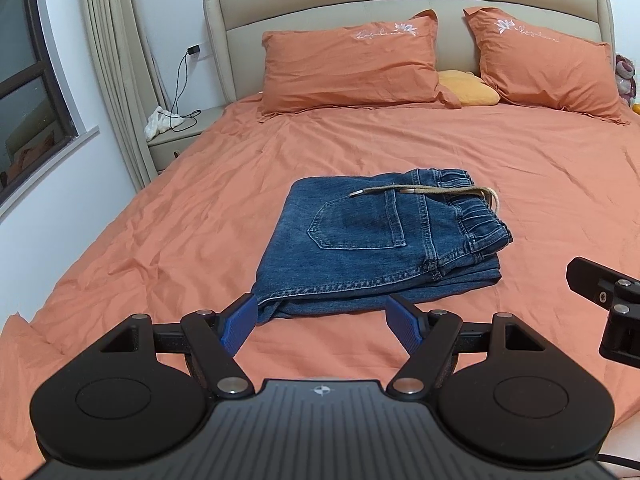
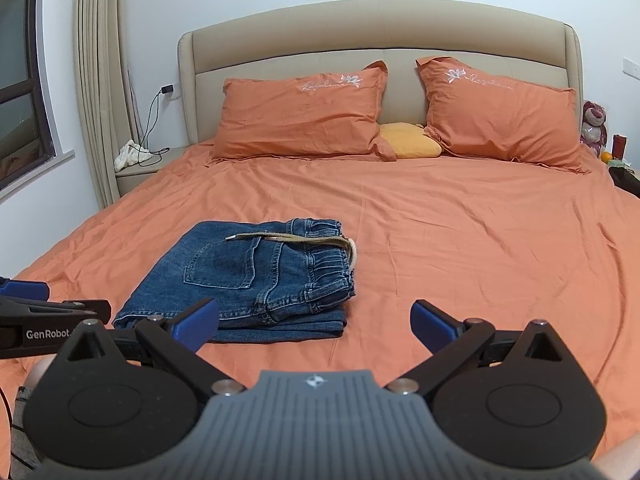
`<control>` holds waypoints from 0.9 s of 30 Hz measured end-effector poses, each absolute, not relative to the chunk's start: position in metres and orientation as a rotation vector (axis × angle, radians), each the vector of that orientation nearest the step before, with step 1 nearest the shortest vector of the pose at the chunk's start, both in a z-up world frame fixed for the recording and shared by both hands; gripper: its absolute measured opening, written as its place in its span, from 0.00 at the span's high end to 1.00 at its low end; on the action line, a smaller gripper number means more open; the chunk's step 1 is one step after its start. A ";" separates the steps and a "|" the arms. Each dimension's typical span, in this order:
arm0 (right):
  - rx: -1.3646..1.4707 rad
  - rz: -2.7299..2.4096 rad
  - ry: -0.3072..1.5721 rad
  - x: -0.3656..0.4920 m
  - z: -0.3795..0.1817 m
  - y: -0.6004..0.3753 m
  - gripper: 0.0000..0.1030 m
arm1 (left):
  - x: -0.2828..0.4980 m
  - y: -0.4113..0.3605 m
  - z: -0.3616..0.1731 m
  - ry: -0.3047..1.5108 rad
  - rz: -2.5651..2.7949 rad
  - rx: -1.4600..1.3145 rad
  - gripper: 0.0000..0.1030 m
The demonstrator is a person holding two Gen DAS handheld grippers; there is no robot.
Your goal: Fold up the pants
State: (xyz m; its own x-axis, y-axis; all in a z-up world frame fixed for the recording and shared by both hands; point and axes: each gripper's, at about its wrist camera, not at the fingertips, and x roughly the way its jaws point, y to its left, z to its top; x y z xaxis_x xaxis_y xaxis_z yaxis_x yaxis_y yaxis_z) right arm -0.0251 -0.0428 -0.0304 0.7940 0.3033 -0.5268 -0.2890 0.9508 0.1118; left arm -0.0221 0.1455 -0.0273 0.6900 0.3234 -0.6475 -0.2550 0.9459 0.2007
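Folded blue denim pants [image 1: 372, 240] lying as a compact stack on the orange bedsheet [image 1: 160, 220], toward the near half of the bed, waistband to the right, back pocket facing up. Beige drawstring [image 1: 424, 191] trailing loose across the top layer. Near left hem corner slightly splayed, lower layers peeking out along the near edge.

Folding apparently finished or nearly so; at most a tidy-up left. For a clean result: tuck the drawstring under the waistband, square the near hem against the layers beneath, press flat rather than pinch and lift, to avoid undoing the stack.

Left gripper [image 1: 320, 326] hovering just short of the near hem, blue pads wide apart, holding nothing. Right gripper [image 2: 316, 326] near the stack's near right corner, likewise spread wide and empty.

Farther off: two orange pillows [image 2: 304, 112] against the beige padded headboard [image 2: 380, 32], small yellow cushion [image 2: 408, 142] between them.
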 end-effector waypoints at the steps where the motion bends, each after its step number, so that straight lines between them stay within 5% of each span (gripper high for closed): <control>1: 0.026 0.318 0.570 -0.025 -0.030 -0.043 0.05 | -0.022 0.145 -0.027 0.742 0.322 0.097 0.17; 27: 0.008 0.340 0.563 -0.031 -0.027 -0.043 0.05 | -0.027 0.142 -0.023 0.723 0.286 0.080 0.17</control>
